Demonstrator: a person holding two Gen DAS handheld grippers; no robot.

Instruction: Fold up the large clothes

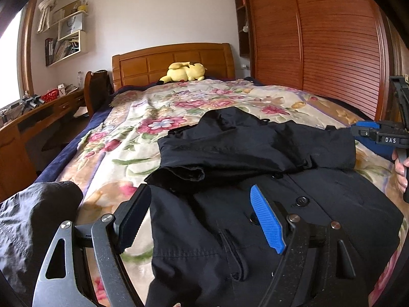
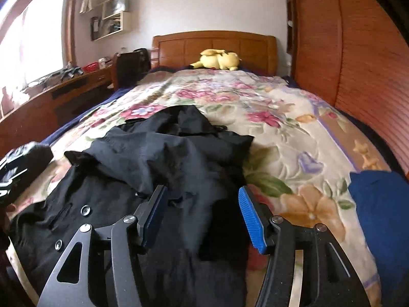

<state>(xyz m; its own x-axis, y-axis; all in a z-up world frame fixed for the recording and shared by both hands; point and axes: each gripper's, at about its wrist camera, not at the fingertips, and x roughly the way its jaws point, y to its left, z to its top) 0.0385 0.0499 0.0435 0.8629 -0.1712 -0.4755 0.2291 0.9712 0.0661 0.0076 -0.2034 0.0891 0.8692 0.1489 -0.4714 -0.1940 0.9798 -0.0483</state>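
Note:
A large black coat [image 1: 255, 168] with round buttons lies on the flowered bedspread [image 1: 153, 117], its sleeves folded across the chest. My left gripper [image 1: 202, 217] is open and empty, just above the coat's left edge. The coat also shows in the right wrist view [image 2: 158, 158]. My right gripper [image 2: 202, 217] is open and empty above the coat's right side. The right gripper also shows at the right edge of the left wrist view [image 1: 378, 134], held by a hand. The left gripper shows at the left edge of the right wrist view [image 2: 11, 171].
A yellow plush toy [image 1: 185, 71] lies by the wooden headboard [image 1: 173, 61]. A dark grey garment [image 1: 33, 220] lies at the bed's near left. A blue garment [image 2: 381, 209] lies at the near right. A wooden desk [image 1: 38, 120] stands left, a slatted wardrobe [image 1: 319, 35] right.

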